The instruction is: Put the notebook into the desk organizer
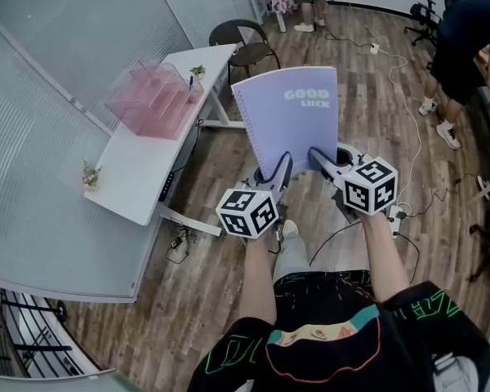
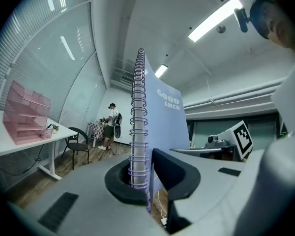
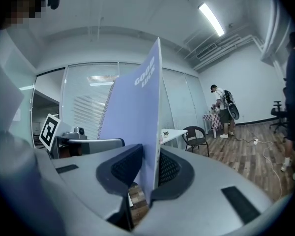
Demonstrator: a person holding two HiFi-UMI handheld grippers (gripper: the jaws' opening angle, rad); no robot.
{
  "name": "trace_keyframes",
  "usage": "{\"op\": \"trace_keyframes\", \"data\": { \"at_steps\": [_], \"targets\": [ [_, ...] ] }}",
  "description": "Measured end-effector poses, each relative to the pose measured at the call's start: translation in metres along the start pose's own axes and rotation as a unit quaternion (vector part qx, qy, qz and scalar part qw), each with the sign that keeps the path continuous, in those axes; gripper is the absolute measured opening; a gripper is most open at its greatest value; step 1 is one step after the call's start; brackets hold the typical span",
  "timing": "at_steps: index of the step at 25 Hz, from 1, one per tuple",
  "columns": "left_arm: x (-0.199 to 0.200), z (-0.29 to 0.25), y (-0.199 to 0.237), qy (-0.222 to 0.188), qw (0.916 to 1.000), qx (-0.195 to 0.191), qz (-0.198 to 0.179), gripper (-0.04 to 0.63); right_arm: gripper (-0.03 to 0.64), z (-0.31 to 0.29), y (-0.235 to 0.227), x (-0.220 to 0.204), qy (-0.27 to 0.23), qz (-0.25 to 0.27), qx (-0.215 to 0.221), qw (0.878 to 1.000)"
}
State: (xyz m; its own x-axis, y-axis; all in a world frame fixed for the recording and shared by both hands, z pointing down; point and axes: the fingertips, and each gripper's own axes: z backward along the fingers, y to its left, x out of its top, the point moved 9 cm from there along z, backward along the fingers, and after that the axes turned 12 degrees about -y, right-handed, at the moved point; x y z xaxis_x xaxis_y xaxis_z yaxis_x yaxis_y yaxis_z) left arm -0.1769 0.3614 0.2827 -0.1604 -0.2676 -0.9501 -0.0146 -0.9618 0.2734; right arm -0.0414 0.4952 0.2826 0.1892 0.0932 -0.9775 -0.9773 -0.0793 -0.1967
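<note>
The lilac notebook (image 1: 290, 117) stood upright in mid-air, long axis vertical, cover facing the person. The left gripper (image 1: 281, 168) clamped its spiral edge and the right gripper (image 1: 318, 158) its free edge, both low down. The pink desk organizer (image 1: 151, 98) sat well apart on the white table (image 1: 135, 182) to the left.

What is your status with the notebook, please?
Left claw shut on notebook at the spiral, right claw shut on its free edge. Notebook upright, in the air. Desk organizer on table ahead left, nothing seen in the way.
</note>
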Motion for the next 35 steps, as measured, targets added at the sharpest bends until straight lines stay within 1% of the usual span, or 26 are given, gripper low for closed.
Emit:
{"op": "trace_keyframes", "data": {
  "at_steps": [3,7,9,13,18,22,28,32,35],
  "targets": [
    [-0.007,-0.027,0.014,0.0,0.9998,-0.021,0.005,0.038,0.058,-0.012,-0.025,-0.001,0.001,0.0,-0.019,1.0],
    [-0.016,-0.063,0.036,0.012,0.999,-0.042,0.012,0.037,0.06,-0.03,-0.055,-0.005,0.005,-0.006,-0.045,0.999],
    [-0.019,-0.081,0.054,0.016,0.9986,-0.047,0.019,0.038,0.06,-0.045,-0.069,-0.007,0.007,-0.006,-0.054,0.999],
    [-0.029,-0.112,0.085,0.027,0.9975,-0.048,0.045,0.038,0.06,-0.076,-0.097,-0.013,0.029,-0.008,-0.07,0.997],
    [-0.038,-0.136,0.123,0.041,0.9974,-0.031,0.05,0.04,0.06,-0.113,-0.123,-0.03,0.039,-0.025,-0.067,0.997],
    [-0.033,-0.153,0.191,0.054,0.9968,-0.008,0.059,0.04,0.06,-0.185,-0.139,-0.045,0.055,-0.039,-0.057,0.996],
    [-0.022,-0.179,0.268,0.075,0.9959,0.021,0.045,0.04,0.06,-0.269,-0.163,-0.065,0.051,-0.07,-0.038,0.996],
    [-0.022,-0.193,0.305,0.085,0.9945,0.04,0.046,0.04,0.061,-0.311,-0.178,-0.076,0.059,-0.082,-0.029,0.994],
    [-0.031,-0.204,0.326,0.096,0.9926,0.044,0.06,0.04,0.061,-0.329,-0.19,-0.086,0.077,-0.089,-0.033,0.993]
  ]
}}
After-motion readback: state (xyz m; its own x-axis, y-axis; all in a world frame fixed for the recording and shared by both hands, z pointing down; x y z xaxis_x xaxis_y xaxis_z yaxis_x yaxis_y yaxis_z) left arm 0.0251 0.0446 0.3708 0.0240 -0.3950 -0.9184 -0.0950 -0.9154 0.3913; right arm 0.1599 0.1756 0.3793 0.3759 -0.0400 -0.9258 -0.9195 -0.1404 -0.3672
